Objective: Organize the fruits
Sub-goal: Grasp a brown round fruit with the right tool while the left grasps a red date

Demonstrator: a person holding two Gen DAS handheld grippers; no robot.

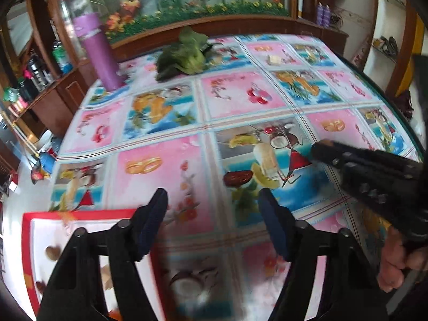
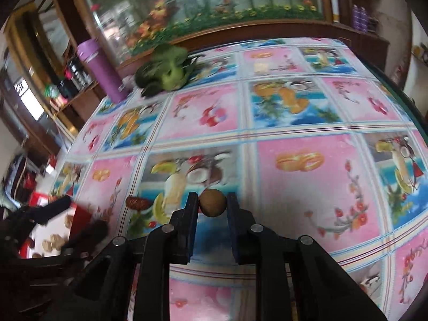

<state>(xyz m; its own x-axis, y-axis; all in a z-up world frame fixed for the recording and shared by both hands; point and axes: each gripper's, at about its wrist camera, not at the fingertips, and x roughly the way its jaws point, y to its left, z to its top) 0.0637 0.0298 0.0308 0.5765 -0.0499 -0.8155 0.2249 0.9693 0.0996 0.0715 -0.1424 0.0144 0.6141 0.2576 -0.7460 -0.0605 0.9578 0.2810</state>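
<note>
Two claws: both in view, each held by a person, above a counter (image 2: pixel 307 144) covered with a pink and blue fruit-print cloth.
Right claw (image 2: pixel 213 203): closed on a small round fruit (image 2: pixel 213 202), pinched between the tips of its two fingers.
Fruit: dull brown-green, matte, roughly ball-shaped, with a faint lighter patch on top; it sits at the very tip of the right claw, lifted off the cloth.
Left claw (image 1: pixel 214 208): fingers spread wide apart with nothing between them, hovering over the near left part of the counter.
Tray (image 1: pixel 26 243): red rim, white inside, at the near left corner of the counter, partly under the left claw; it holds several small brown fruits (image 1: pixel 52 252), blurred.
Hand (image 1: pixel 398 262): grips the right claw's handle at the lower right of the left wrist view.
Leafy greens (image 1: pixel 184 56): a green bunch lying at the far side of the counter.
Purple bottle (image 1: pixel 99 50): upright, left of the greens, near the counter's far left corner.
</note>
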